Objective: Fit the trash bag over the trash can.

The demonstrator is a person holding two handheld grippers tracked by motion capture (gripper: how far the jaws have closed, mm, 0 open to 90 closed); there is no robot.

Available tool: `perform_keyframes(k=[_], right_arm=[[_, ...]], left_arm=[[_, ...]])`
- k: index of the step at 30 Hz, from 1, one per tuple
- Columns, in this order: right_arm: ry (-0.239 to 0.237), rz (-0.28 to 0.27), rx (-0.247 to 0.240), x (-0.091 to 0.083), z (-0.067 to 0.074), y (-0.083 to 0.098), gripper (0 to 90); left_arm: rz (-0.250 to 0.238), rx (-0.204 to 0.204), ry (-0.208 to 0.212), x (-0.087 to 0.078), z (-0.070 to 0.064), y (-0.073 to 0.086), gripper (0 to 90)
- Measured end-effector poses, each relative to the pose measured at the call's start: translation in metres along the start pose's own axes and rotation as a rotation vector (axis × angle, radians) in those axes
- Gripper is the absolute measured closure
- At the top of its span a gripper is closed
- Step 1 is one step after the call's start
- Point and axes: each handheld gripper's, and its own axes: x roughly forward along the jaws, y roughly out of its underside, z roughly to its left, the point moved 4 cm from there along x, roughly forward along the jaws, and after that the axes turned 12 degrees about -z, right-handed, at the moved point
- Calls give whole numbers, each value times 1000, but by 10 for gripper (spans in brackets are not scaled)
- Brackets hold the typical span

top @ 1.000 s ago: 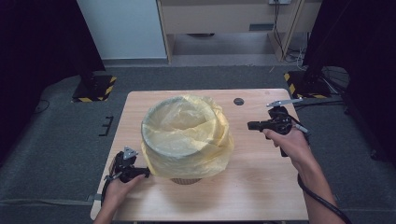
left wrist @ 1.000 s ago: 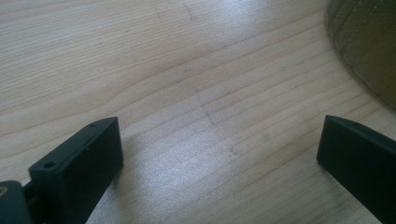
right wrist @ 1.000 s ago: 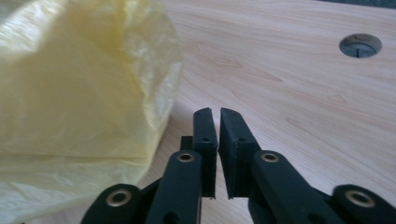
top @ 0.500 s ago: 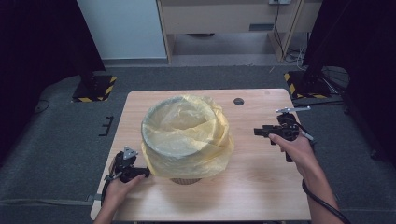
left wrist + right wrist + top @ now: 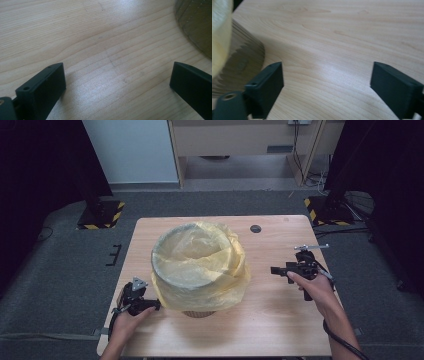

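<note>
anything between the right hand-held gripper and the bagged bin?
Nothing. In the high view, bare wooden table separates the right hand-held gripper from the bin with the yellow bag. The jaws have just been opening, with nothing between them.

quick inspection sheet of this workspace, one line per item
surface: light wooden table, bare around the bin, a small dark round fitting near its far edge
job's things: round bin lined with a yellow bag, bag draped over the rim and down the sides
clutter: nothing seen
grippers: left gripper open beside the bin's base; right gripper jaws have just been opening, now wide, nothing between them, apart from the bag
cables: one cable trails along the right forearm
surroundings: grey floor, striped stand bases, pale cabinet behind
</note>
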Motion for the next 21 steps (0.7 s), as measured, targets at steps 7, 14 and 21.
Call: perform_keyframes(k=[7,14,21], right_arm=[[56,34,26,12,-7,21,67],[97,79,8,20,-9,36,61],[130,111,-8,28,-10,50,42]], left_arm=[[0,0,0,0,0,0,0],[0,0,0,0,0,0,0],[0,0,0,0,0,0,0]])
